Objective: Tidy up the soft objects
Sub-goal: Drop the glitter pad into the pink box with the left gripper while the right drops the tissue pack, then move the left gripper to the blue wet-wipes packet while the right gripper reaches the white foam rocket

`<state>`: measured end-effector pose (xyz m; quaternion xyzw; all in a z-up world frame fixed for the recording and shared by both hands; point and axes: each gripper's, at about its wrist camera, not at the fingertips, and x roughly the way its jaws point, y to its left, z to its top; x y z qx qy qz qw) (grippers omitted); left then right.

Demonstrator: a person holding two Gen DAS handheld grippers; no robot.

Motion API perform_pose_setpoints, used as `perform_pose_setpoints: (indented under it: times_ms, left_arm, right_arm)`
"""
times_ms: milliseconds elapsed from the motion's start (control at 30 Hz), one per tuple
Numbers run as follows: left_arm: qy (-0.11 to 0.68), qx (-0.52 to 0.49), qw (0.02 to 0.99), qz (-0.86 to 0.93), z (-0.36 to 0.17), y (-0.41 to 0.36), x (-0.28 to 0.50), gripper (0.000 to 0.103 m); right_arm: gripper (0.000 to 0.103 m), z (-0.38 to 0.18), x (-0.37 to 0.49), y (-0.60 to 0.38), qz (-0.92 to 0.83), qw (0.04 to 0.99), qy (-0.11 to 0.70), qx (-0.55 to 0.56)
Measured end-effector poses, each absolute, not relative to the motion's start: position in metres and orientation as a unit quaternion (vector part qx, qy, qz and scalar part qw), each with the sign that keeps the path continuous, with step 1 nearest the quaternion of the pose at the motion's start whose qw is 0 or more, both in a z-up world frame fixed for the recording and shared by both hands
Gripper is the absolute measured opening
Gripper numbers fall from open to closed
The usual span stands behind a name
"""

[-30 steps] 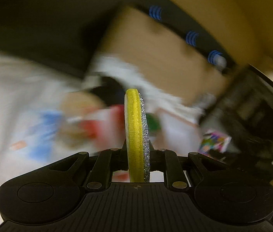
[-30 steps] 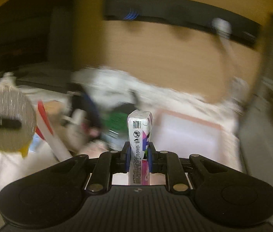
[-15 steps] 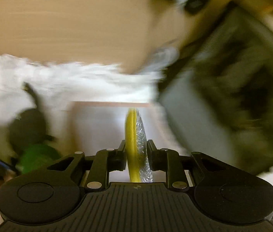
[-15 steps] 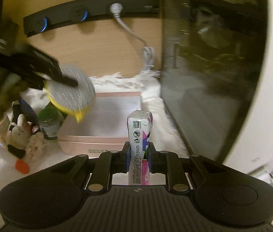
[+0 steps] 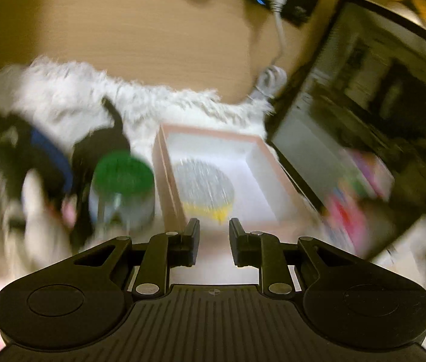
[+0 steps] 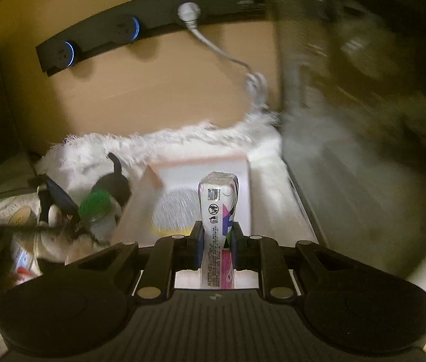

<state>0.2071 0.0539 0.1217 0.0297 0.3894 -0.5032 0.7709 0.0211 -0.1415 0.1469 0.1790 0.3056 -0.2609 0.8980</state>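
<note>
A round yellow sponge with a silver scouring face (image 5: 202, 188) lies flat in the near left part of a pink-rimmed white box (image 5: 255, 150). My left gripper (image 5: 213, 236) is open and empty just in front of the box. The sponge (image 6: 173, 209) and the box (image 6: 197, 161) also show in the right wrist view. My right gripper (image 6: 215, 242) is shut on an upright white and pink tissue pack (image 6: 217, 208), held in front of and above the box.
A green-lidded jar (image 5: 122, 187) stands left of the box, with a black and blue item (image 5: 50, 157) and plush toys beside it. All rests on a white fluffy mat (image 5: 77, 90). A dark monitor (image 5: 363, 105) stands at the right. A socket strip (image 6: 98, 42) runs along the wooden wall.
My left gripper has opened and let go of the sponge, which now lies in the box. My right gripper has swung toward the box with the tissue pack.
</note>
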Motion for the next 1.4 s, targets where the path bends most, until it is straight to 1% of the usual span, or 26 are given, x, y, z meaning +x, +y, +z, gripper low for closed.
perform_pose_setpoints:
  times_ms: [100, 200, 267, 333, 400, 467, 633, 667, 700, 767, 900, 1033, 1100, 1200, 1400]
  left_arm:
    - [0.395, 0.033, 0.763, -0.511, 0.111, 0.094, 0.178, 0.023]
    - [0.407, 0.06, 0.771, -0.486, 0.092, 0.127, 0.157, 0.023]
    - [0.419, 0.067, 0.785, -0.452, 0.079, 0.151, 0.152, 0.023]
    - [0.44, 0.052, 0.795, -0.414, 0.068, 0.174, 0.155, 0.023]
    - [0.459, 0.024, 0.805, -0.374, 0.059, 0.199, 0.16, 0.023]
    - [0.47, 0.0, 0.812, -0.346, 0.054, 0.22, 0.164, 0.023]
    - [0.472, -0.02, 0.824, -0.312, 0.054, 0.252, 0.172, 0.023]
    - [0.465, -0.021, 0.829, -0.309, 0.057, 0.255, 0.175, 0.023]
    - [0.452, -0.025, 0.839, -0.303, 0.062, 0.261, 0.179, 0.023]
    - [0.423, -0.033, 0.858, -0.288, 0.073, 0.274, 0.191, 0.023]
    - [0.402, -0.061, 0.883, -0.234, 0.087, 0.302, 0.234, 0.023]
    - [0.425, -0.063, 0.877, -0.214, 0.079, 0.308, 0.289, 0.023]
    - [0.439, -0.06, 0.871, -0.213, 0.071, 0.306, 0.31, 0.023]
    - [0.455, -0.059, 0.862, -0.217, 0.061, 0.301, 0.33, 0.023]
    - [0.468, -0.06, 0.847, -0.246, 0.053, 0.29, 0.339, 0.023]
  right_arm:
    - [0.017, 0.148, 0.078, -0.169, -0.254, 0.885, 0.351, 0.17]
    - [0.019, 0.13, 0.132, -0.195, -0.254, 0.845, 0.429, 0.193]
    - [0.019, 0.116, 0.159, -0.21, -0.24, 0.833, 0.449, 0.217]
    - [0.024, 0.111, 0.17, -0.217, -0.238, 0.83, 0.446, 0.236]
    - [0.036, 0.113, 0.171, -0.216, -0.233, 0.839, 0.428, 0.242]
    - [0.044, 0.118, 0.168, -0.208, -0.227, 0.853, 0.408, 0.234]
    - [0.045, 0.125, 0.168, -0.173, -0.188, 0.883, 0.39, 0.181]
    - [0.047, 0.126, 0.168, -0.16, -0.175, 0.891, 0.386, 0.162]
    - [0.051, 0.126, 0.166, -0.148, -0.161, 0.898, 0.382, 0.149]
    - [0.058, 0.124, 0.161, -0.126, -0.137, 0.907, 0.373, 0.139]
    - [0.058, 0.111, 0.154, -0.072, -0.085, 0.918, 0.37, 0.116]
    - [0.058, 0.091, 0.162, -0.003, -0.008, 0.922, 0.386, 0.01]
    - [0.058, 0.082, 0.172, 0.028, 0.04, 0.918, 0.394, -0.026]
    - [0.058, 0.067, 0.197, 0.072, 0.095, 0.908, 0.403, -0.064]
    - [0.057, 0.038, 0.238, 0.113, 0.12, 0.891, 0.426, -0.104]
